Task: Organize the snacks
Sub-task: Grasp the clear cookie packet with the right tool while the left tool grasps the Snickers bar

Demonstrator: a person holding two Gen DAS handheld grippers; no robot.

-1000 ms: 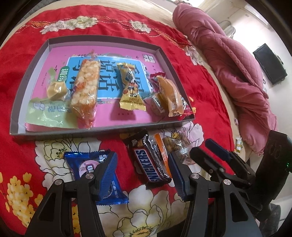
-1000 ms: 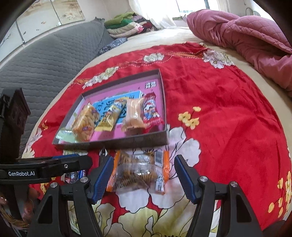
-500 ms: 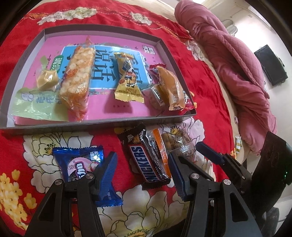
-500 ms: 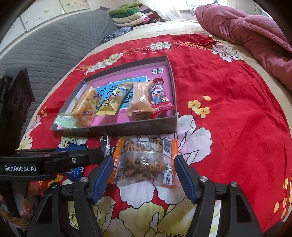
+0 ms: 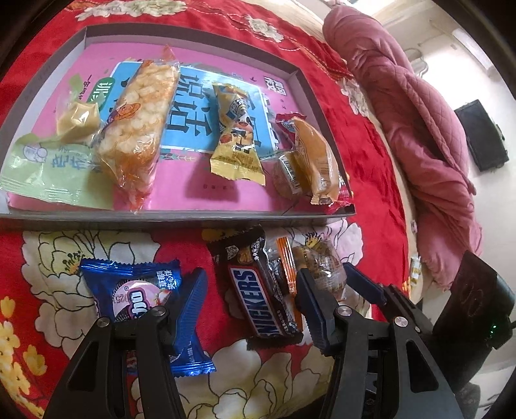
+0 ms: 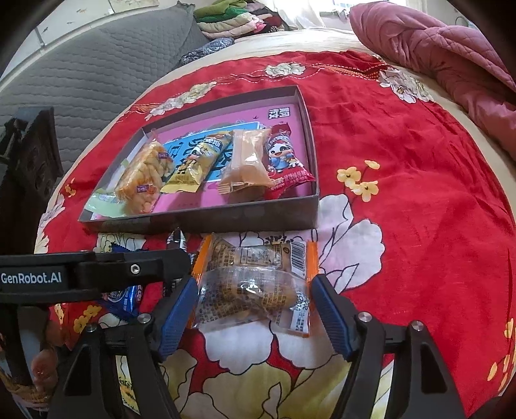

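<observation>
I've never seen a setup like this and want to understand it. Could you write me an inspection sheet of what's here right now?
Surface: red floral cloth over a bed.
Job's things: grey shallow cardboard box holding several wrapped snacks; brown Snickers bar, blue round-biscuit packet and clear orange-edged snack packet on the cloth in front of it.
Clutter: nothing seen.
Grippers: left tongs open astride the Snickers bar; right tongs open astride the clear packet, jaws just widened.
Cables: nothing seen.
Surroundings: pink quilted blanket, grey quilted headboard, folded clothes.
</observation>
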